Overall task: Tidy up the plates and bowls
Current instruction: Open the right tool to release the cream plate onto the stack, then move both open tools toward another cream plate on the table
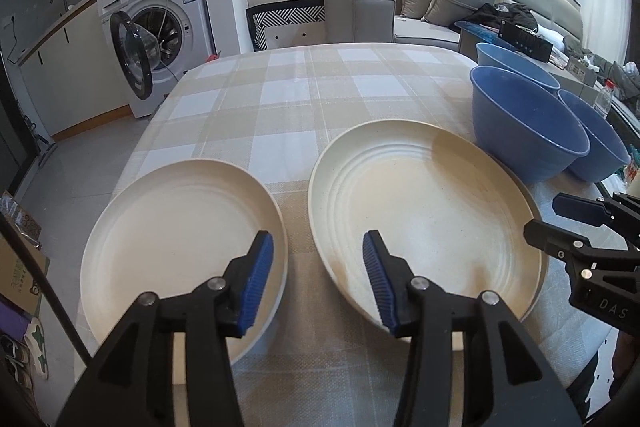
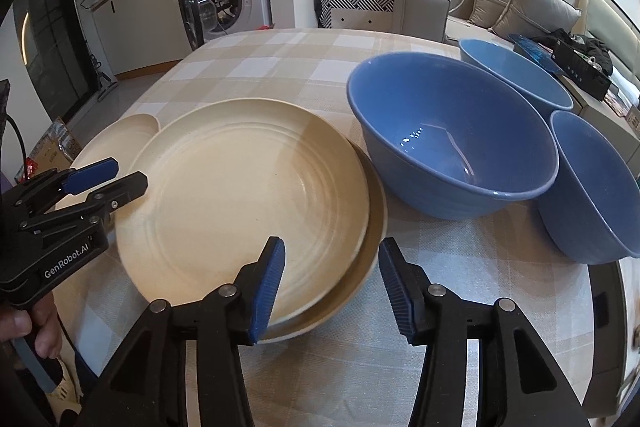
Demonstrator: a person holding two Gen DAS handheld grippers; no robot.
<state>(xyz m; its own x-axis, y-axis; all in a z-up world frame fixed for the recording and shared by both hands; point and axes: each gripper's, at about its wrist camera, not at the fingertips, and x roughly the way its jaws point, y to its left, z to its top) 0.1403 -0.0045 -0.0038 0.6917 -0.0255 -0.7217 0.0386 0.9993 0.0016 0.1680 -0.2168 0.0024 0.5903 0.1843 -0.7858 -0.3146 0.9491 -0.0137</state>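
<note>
Indoors, both claws, left gripper point(image 1: 318, 279) and right gripper point(image 2: 332, 285), gape empty over a checked tablecloth point(image 1: 280, 99); washing machine point(image 1: 156, 35) at ten o'clock.

Washing machine point(image 1: 160, 39) — grey sofa point(image 1: 360, 15) beyond

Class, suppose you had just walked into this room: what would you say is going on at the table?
A person holds a black two-finger gripper in each hand over a checked tablecloth. Both the left gripper and the right gripper are open and hold nothing. One cream round plate sits stacked on another, a third cream plate lies alone beside them, and three blue round bowls stand unstacked to the right.
</note>
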